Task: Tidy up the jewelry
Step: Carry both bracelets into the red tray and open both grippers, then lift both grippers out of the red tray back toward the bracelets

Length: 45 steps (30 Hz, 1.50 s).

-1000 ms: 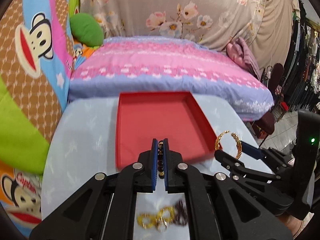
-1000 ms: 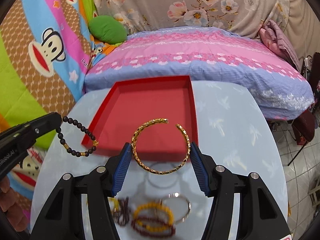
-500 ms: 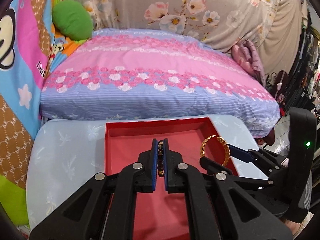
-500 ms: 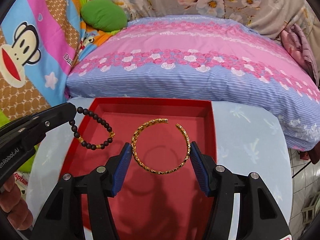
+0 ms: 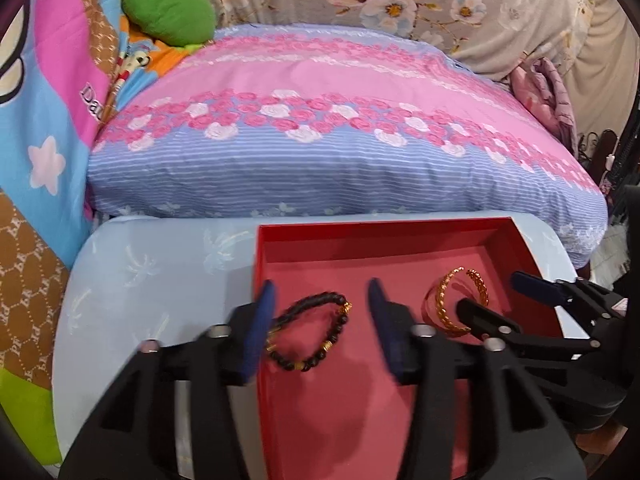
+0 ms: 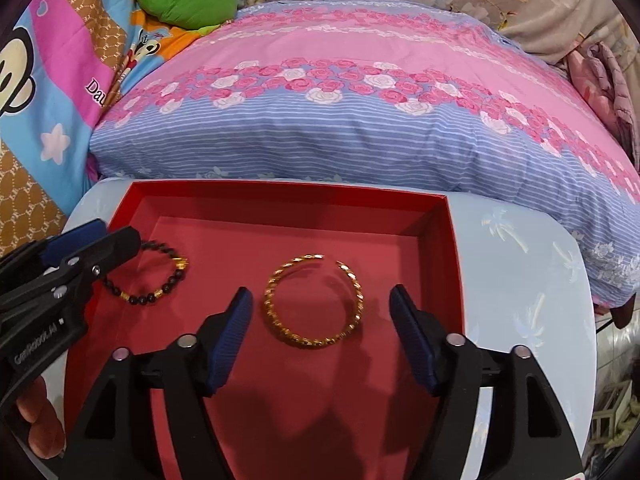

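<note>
Left gripper (image 5: pixel 320 320), its jaws just opened, has the black beaded bracelet (image 5: pixel 308 334) with gold spacers lying loose between them in the red tray (image 5: pixel 380 236). Right gripper (image 6: pixel 322 320), likewise just opened, frames the twisted gold bangle (image 6: pixel 314 300), untouched.

Both grippers moved in from over the table edge to right over the red tray (image 6: pixel 438 216), and the loose jewelry pile by the near edge is out of view now. The left gripper (image 5: pixel 320 312) was clamped on the black bead bracelet (image 5: pixel 310 334); its jaws just opened and the bracelet's loose between them, around 9 o'clock in the tray. The right gripper (image 6: pixel 322 316) just opened wider too, so the gold bangle (image 6: pixel 314 300) lies free, pads clear of it.
</note>
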Motion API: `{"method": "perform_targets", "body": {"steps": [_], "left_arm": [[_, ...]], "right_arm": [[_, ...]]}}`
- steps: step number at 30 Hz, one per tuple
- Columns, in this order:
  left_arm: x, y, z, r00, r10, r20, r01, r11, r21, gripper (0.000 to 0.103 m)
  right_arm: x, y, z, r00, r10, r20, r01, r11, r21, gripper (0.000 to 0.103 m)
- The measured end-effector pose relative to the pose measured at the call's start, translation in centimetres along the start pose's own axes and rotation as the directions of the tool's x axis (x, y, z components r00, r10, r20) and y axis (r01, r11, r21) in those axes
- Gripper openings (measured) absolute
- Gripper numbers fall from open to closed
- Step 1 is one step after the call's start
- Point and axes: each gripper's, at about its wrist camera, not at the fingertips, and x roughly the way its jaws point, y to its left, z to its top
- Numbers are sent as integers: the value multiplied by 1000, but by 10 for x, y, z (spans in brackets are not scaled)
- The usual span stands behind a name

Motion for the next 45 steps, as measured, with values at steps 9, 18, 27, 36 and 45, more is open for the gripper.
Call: {"method": "perform_targets", "body": {"steps": [9, 18, 27, 36, 45], "left_arm": [[-29, -10, -6, 998, 32, 47, -34, 998, 44, 55], [-93, -16, -33, 995, 32, 97, -34, 999, 18, 55], [-152, -11, -106, 994, 68, 90, -67, 998, -12, 56], [-173, -11, -180, 996, 82, 28, -81, 996, -35, 56], [-185, -23, -214, 998, 60, 2, -60, 998, -32, 57]], "right_arm": [[-38, -5, -11, 997, -20, 74, 20, 1000, 1, 73], [-106, -4, -53, 988, -15, 152, 16, 1000, -2, 74], [-160, 5, -131, 986, -7, 164, 9, 1000, -10, 75], [-174, 15, -194, 993, -7, 120, 7, 1000, 1, 75], [-178, 23, -230, 996, -1, 94, 0, 1000, 11, 75]]}}
